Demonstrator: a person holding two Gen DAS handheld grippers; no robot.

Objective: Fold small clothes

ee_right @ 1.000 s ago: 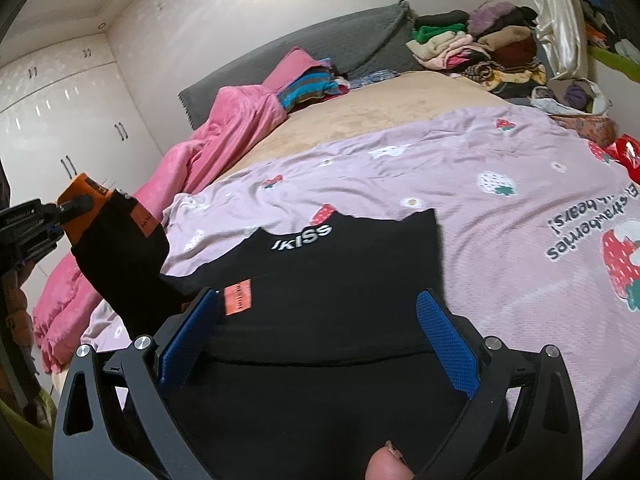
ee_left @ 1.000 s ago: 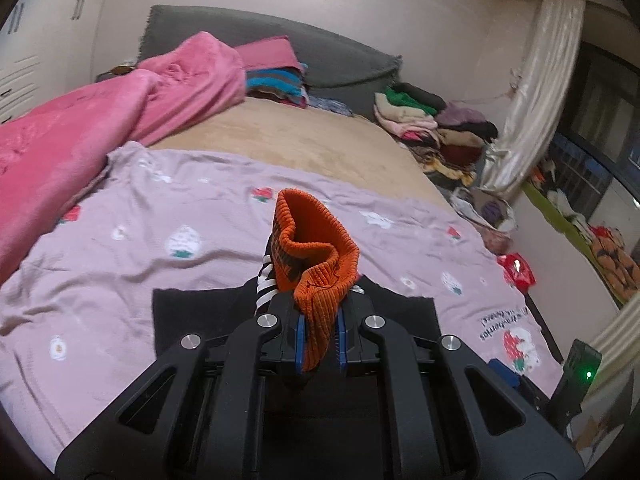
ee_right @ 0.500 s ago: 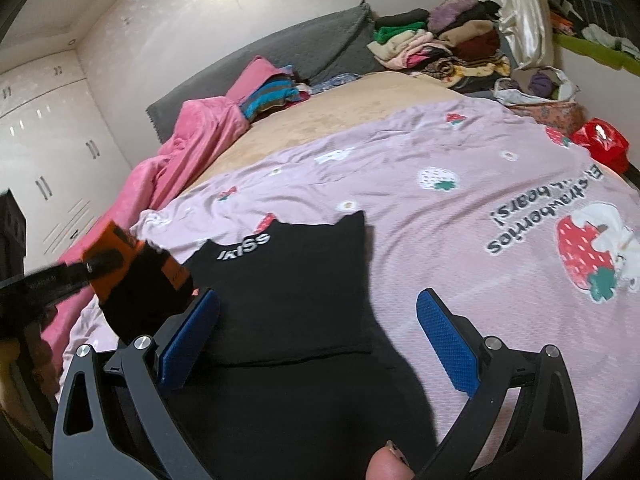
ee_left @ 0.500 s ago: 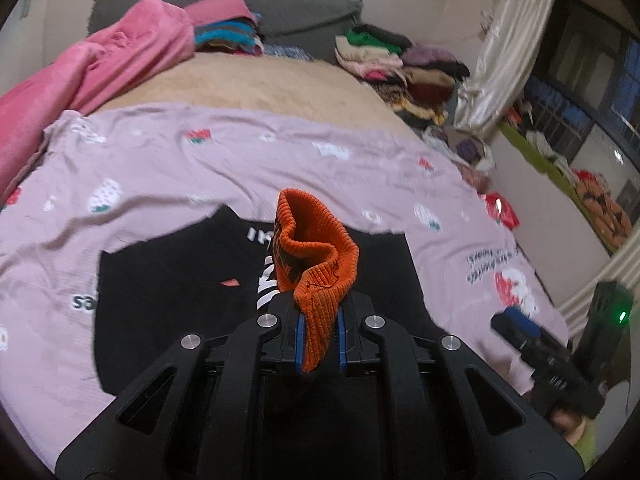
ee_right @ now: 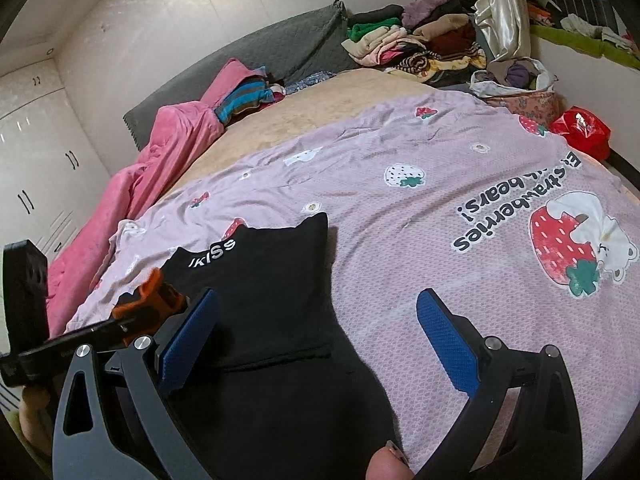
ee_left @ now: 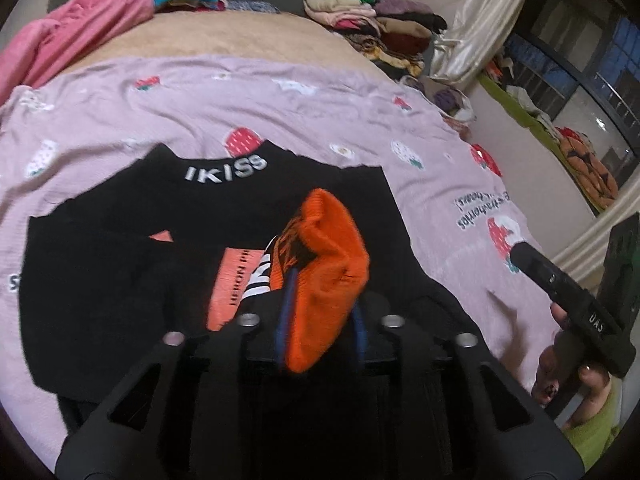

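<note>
A black top (ee_left: pixel 120 248) with white "IKISS" lettering lies flat on the lilac strawberry sheet (ee_left: pixel 280 104). My left gripper (ee_left: pixel 320 320) is shut on the top's orange ribbed cuff (ee_left: pixel 328 264) and holds the sleeve low over the body of the top. In the right wrist view the top (ee_right: pixel 276 280) lies front left, with the orange cuff (ee_right: pixel 150 306) at its left edge in the left gripper. My right gripper (ee_right: pixel 320 336) is open and empty, over the top's right edge and the sheet (ee_right: pixel 400 200).
A pink blanket (ee_right: pixel 160 160) lies along the bed's left side. Piles of folded clothes (ee_right: pixel 420 40) sit at the far right corner by a curtain. A red bag (ee_right: pixel 580 132) lies off the bed's right edge. A grey headboard (ee_right: pixel 260 56) stands behind.
My left gripper has carried the orange cuff down and across, from raised beside the bed to low over the top. My right gripper has drawn back to the right, still open.
</note>
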